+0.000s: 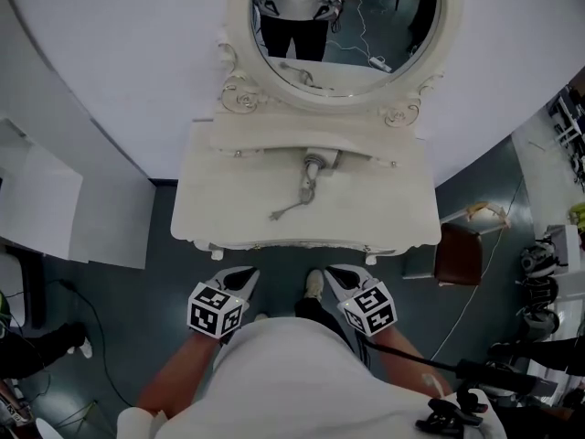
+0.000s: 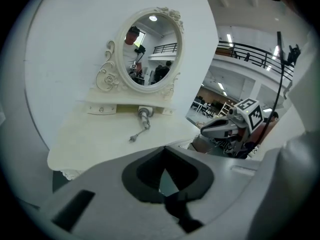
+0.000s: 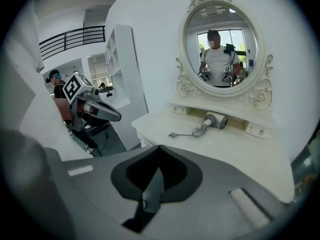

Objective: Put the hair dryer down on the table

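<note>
On the cream dressing table (image 1: 228,204), just in front of the low shelf that is carrying the oval mirror (image 1: 347,35), the hair dryer (image 1: 312,166) is lying on its side. Its round body is sitting nearest the shelf, and its cord (image 1: 291,207) is trailing forward over the bare top toward the plug. Nothing is touching the dryer. It is resting near the back of the table, well away from the front edge, which is probably keeping it and its loose cord from slipping off.

Below the scalloped front edge, the left gripper (image 1: 245,278) and the right gripper (image 1: 338,276) are hovering side by side close to the person's body, both pointing toward the table and well apart from the dryer. Each gripper view is showing its own jaws pressed together with nothing between them, so neither gripper is carrying anything. The mirror is reflecting the person standing square to the table with both grippers held at waist level.

Judged from this arrangement, the placing step is looking complete: the dryer is lying on the table, free of both grippers. The closed, empty jaws held clear of the table are suggesting a resting posture rather than a fresh approach.
</note>
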`<state>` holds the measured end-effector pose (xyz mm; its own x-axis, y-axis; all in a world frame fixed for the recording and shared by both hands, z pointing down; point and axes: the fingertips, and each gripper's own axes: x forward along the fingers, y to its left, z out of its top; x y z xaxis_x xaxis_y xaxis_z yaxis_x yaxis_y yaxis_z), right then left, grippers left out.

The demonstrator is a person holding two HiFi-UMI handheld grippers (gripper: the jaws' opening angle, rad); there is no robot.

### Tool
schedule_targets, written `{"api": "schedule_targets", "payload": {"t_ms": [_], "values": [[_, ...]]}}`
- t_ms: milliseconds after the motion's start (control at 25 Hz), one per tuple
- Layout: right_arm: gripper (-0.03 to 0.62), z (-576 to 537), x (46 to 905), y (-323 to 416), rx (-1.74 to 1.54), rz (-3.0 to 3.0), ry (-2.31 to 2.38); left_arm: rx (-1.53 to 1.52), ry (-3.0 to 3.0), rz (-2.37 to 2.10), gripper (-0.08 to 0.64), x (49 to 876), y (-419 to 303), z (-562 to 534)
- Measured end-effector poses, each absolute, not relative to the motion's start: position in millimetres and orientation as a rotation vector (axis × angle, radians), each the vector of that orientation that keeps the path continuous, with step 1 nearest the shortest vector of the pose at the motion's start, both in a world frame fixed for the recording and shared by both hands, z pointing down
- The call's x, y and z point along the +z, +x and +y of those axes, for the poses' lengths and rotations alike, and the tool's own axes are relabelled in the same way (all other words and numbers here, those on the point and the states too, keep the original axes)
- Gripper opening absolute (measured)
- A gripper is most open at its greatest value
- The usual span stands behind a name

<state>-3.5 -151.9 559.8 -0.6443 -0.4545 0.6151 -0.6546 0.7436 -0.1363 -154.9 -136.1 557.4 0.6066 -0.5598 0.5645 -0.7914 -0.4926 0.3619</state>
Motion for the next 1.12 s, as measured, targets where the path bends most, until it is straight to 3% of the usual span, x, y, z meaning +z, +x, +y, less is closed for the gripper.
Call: {"api": "schedule_targets", "payload": {"t_ms": [1120], "values": [[0.0,-30.9,560.6,-81.6,0.455,-2.391,0.841,0.54,2.318,-0.924,0.002,562.1,-196.9,-14.7]]}}
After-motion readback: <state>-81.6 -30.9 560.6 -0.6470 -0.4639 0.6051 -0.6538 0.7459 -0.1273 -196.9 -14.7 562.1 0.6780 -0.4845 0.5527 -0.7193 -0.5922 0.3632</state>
